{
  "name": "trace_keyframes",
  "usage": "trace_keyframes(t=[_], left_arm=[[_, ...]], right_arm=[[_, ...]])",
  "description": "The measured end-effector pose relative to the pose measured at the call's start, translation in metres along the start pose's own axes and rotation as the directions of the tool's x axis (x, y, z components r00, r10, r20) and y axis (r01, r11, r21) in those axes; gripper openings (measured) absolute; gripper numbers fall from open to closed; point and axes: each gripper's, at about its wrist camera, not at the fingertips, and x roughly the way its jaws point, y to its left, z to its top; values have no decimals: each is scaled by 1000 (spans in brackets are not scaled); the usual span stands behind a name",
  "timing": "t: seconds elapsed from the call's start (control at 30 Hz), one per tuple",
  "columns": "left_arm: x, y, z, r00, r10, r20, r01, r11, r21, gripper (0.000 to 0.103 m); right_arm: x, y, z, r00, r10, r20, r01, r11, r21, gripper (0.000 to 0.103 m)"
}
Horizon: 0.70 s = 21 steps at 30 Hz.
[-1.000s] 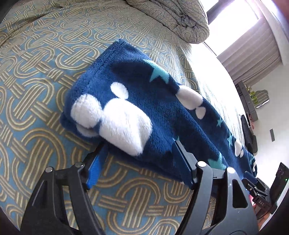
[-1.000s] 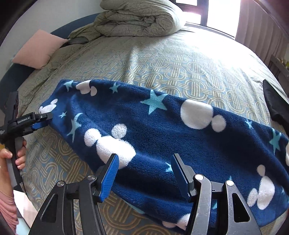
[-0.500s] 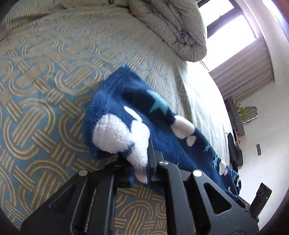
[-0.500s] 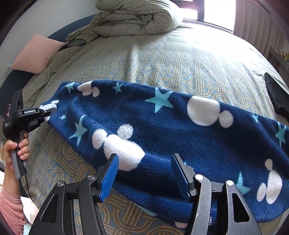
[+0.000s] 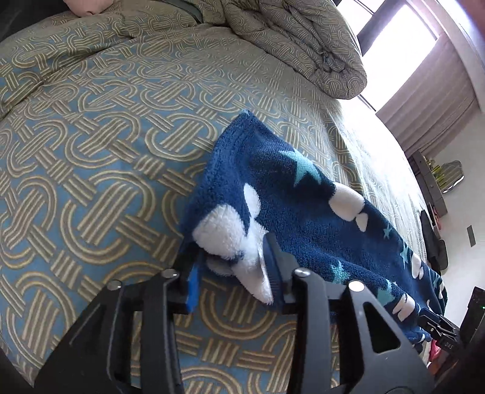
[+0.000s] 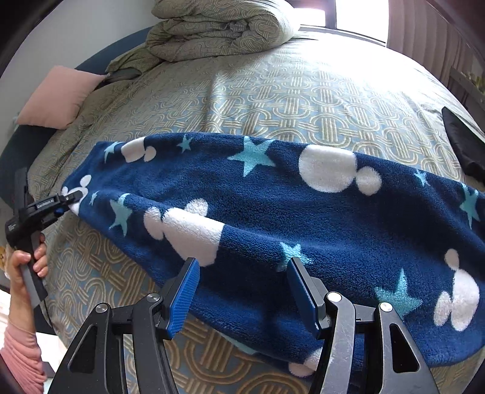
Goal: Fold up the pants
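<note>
The pants (image 6: 272, 212) are dark blue fleece with white mouse heads and light blue stars, lying folded lengthwise across the bed. In the left wrist view my left gripper (image 5: 233, 272) is shut on the near end of the pants (image 5: 288, 194), a white patch bunched between its pads. It also shows in the right wrist view (image 6: 65, 201) at the pants' left end, held by a hand. My right gripper (image 6: 242, 291) is open, its blue pads either side of the pants' near edge, not pinching it.
The bed (image 6: 303, 100) has a blue and tan loop-patterned cover. A rolled duvet (image 6: 218, 27) lies at the head, a pink pillow (image 6: 57, 97) at the far left. A dark object (image 6: 463, 142) lies at the bed's right edge. A window and curtains are behind.
My left gripper closed on the pants' end and lifted it a little. The right gripper stayed open and moved slightly closer to the pants.
</note>
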Motion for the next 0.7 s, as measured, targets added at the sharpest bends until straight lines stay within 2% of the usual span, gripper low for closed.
trace_keyframes(t=[0.07, 0.2, 0.37, 0.43, 0.5, 0.57, 0.7], left_arm=[[-6, -2, 5, 999, 30, 23, -31, 1000, 7, 61], [-13, 4, 7, 999, 48, 12, -48, 999, -14, 63], [-23, 18, -12, 1000, 7, -15, -8, 998, -65, 63], [-28, 19, -19, 1000, 12, -11, -12, 998, -56, 58], [-30, 22, -24, 999, 30, -19, -30, 999, -45, 39], [-26, 25, -25, 999, 16, -46, -18, 999, -49, 33], [-9, 24, -21, 996, -10, -86, 6, 999, -51, 32]], right_arm=[[-3, -3, 1, 1000, 2, 6, -2, 1000, 7, 61], [-6, -7, 2, 1000, 23, 17, -23, 999, 29, 61], [-3, -1, -1, 1000, 18, 2, -18, 1000, 2, 61], [-4, -1, -1, 1000, 13, 6, -13, 1000, -3, 61], [-6, 1, 1, 1000, 18, 13, -18, 1000, -4, 61], [-9, 4, 2, 999, 23, 23, -23, 1000, -18, 61], [-7, 18, 6, 999, 27, 24, -26, 998, -60, 61]])
